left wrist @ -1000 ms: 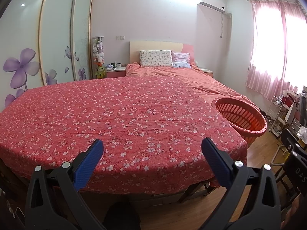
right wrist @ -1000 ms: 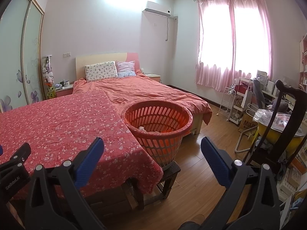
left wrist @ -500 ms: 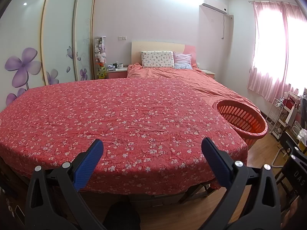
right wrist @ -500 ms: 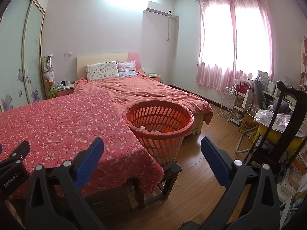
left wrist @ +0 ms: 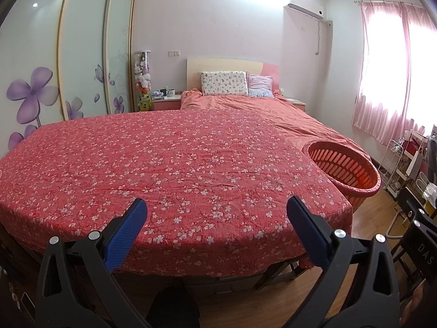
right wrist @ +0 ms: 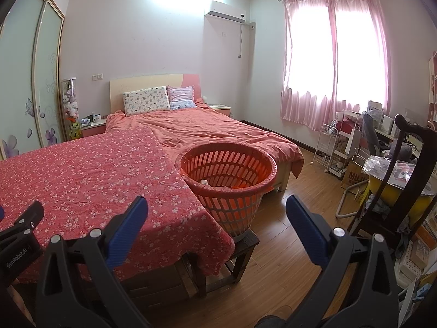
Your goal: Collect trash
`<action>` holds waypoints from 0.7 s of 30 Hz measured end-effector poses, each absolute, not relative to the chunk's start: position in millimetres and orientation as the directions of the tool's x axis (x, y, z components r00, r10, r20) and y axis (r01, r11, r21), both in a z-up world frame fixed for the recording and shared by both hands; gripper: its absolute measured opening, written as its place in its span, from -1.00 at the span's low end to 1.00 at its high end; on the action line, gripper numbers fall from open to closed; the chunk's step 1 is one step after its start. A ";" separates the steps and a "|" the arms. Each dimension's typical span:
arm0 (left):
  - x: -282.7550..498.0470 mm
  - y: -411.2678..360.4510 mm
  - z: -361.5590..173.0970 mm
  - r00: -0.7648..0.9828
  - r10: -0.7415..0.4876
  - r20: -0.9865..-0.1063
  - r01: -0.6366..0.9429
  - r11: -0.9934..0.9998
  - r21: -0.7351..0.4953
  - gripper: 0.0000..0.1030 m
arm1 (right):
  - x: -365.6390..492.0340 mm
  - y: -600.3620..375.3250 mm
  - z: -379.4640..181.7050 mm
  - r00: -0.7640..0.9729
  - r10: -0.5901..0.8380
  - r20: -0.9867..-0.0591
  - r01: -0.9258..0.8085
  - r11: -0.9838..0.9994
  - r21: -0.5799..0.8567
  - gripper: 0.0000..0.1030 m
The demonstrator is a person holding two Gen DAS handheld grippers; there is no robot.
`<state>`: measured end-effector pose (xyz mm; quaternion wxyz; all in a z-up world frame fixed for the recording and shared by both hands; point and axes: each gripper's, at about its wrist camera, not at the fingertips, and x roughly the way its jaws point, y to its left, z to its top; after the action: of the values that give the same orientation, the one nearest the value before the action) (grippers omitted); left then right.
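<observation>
An orange slotted basket stands on a dark wooden stool at the right corner of the red flowered cloth; pale crumpled scraps lie in its bottom. In the left wrist view the same basket sits far right, beyond the cloth, which shows no loose trash. My left gripper is open, held before the cloth's near edge, with nothing between its blue pads. My right gripper is open too, short of the basket and a little below its rim.
A bed with an orange quilt and pillows lies behind. Sliding wardrobe doors line the left wall. A dark chair, a wire rack and clutter fill the right side. Wood floor runs between basket and chair.
Both views have drifted slightly, the scene shifting a little right and down in frame. Both grippers have stayed open and nothing on the cloth or in the basket has moved.
</observation>
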<state>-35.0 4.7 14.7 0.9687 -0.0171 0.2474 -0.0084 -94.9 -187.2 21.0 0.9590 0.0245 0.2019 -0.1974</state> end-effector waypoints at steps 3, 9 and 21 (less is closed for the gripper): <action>-35.0 4.8 14.8 0.877 -0.025 -0.479 0.008 0.999 -0.038 0.96 | -94.8 -187.3 21.0 0.840 -0.368 -0.398 0.388 0.921 -0.032 0.92; -35.2 4.4 14.4 0.876 -0.026 -0.481 0.008 0.999 -0.039 0.96 | -94.9 -187.6 21.2 0.840 -0.368 -0.398 0.388 0.921 -0.032 0.92; -35.6 3.2 11.5 0.872 -0.029 -0.488 0.012 0.999 -0.038 0.96 | -94.9 -188.1 21.0 0.840 -0.368 -0.398 0.388 0.921 -0.032 0.92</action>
<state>-35.6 3.2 11.5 0.9673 -0.0171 0.2527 -0.0107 -94.9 -188.1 21.0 0.9590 0.0251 0.2023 -0.1970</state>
